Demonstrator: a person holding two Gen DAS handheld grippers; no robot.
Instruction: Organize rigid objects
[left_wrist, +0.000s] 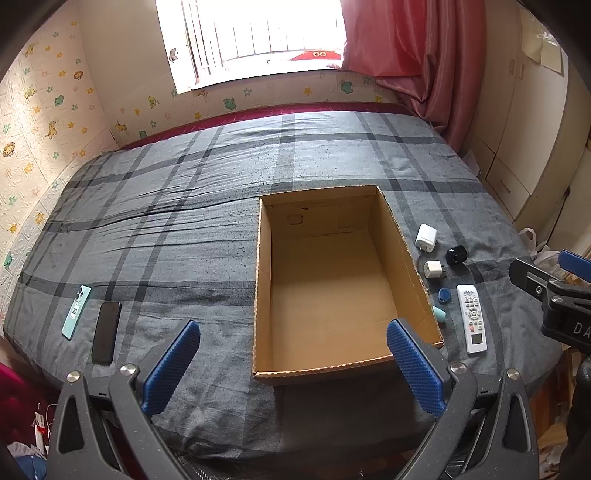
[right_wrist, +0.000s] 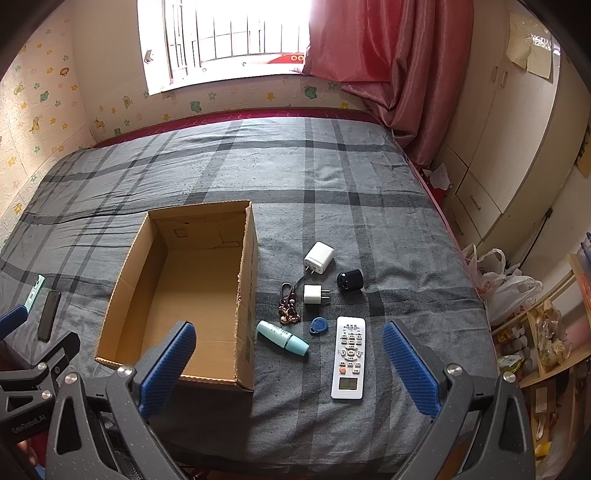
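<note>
An open, empty cardboard box (left_wrist: 400, 254) (right_wrist: 127, 288) rests on the grey plaid bed. To its right lie a white remote (right_wrist: 348, 357) (left_wrist: 471, 319), a teal tube (right_wrist: 282, 336), a blue tag (right_wrist: 317, 326), a keychain (right_wrist: 289, 304), a small white plug (right_wrist: 316, 294), a larger white charger (right_wrist: 319, 257) and a black round object (right_wrist: 350, 279). Left of the box lie a black phone (left_wrist: 106, 332) and a teal phone (left_wrist: 76, 312). My left gripper (left_wrist: 293, 363) hovers open before the box's near edge. My right gripper (right_wrist: 288, 365) hangs open near the remote and tube, holding nothing.
The bed (left_wrist: 184, 206) meets a wall and window at the far side, with a red curtain (right_wrist: 388, 55) at the right. Cupboards (right_wrist: 509, 155), plastic bags (right_wrist: 506, 284) and cluttered shelves (right_wrist: 543, 339) stand right of the bed.
</note>
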